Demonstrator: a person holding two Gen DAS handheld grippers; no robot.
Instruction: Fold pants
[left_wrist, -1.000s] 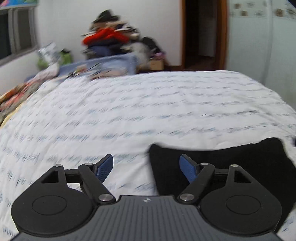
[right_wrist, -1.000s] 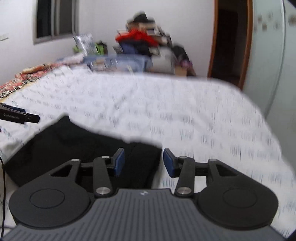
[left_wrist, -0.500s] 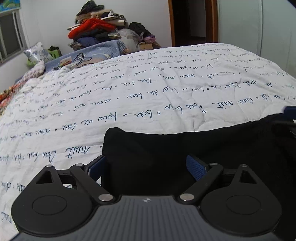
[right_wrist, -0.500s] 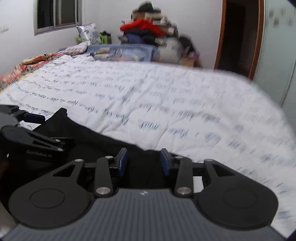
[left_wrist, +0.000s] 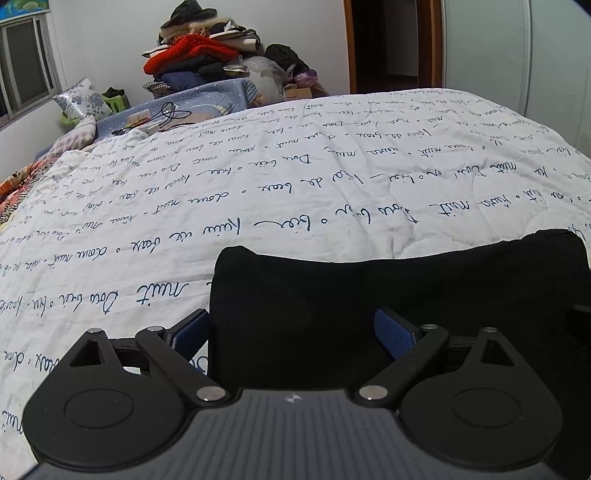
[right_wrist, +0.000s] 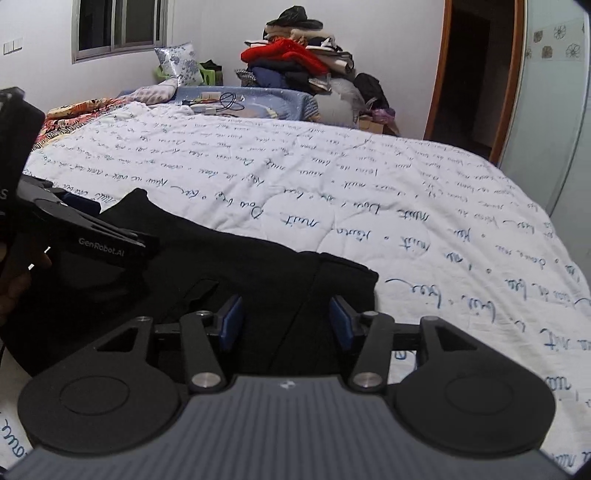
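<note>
Pants: black, lying flat on the bed right in front of both hand-held grippers, spread crosswise between them; they look folded over at least once, though the dark cloth hides the layers.
Left hand-held gripper: fingers wide apart, low over the pants' left end; the cloth's left edge runs just inside the left blue pad, while the right blue pad is over the cloth. No cloth is pinched.
Right hand-held gripper: fingers apart, both blue pads above the pants' right end, with a seam running up between them; the cloth's right edge lies just beyond the right pad. Nothing is clamped.
Left unit seen from the right: the other hand-held gripper's black arm, lettered "GenRobot.AI", sits over the pants to the left of the right one.
Bed cover: white quilt with blue handwriting print, stretching away ahead of both hand-held grippers.
Blue blanket: at the far end of the bed, with a black cable lying on it.
Pillow: silvery floral, far left by the window.
Clothes pile: stacked against the far wall, red garment on top.
Doorway: dark, wood-framed, far right.
</note>
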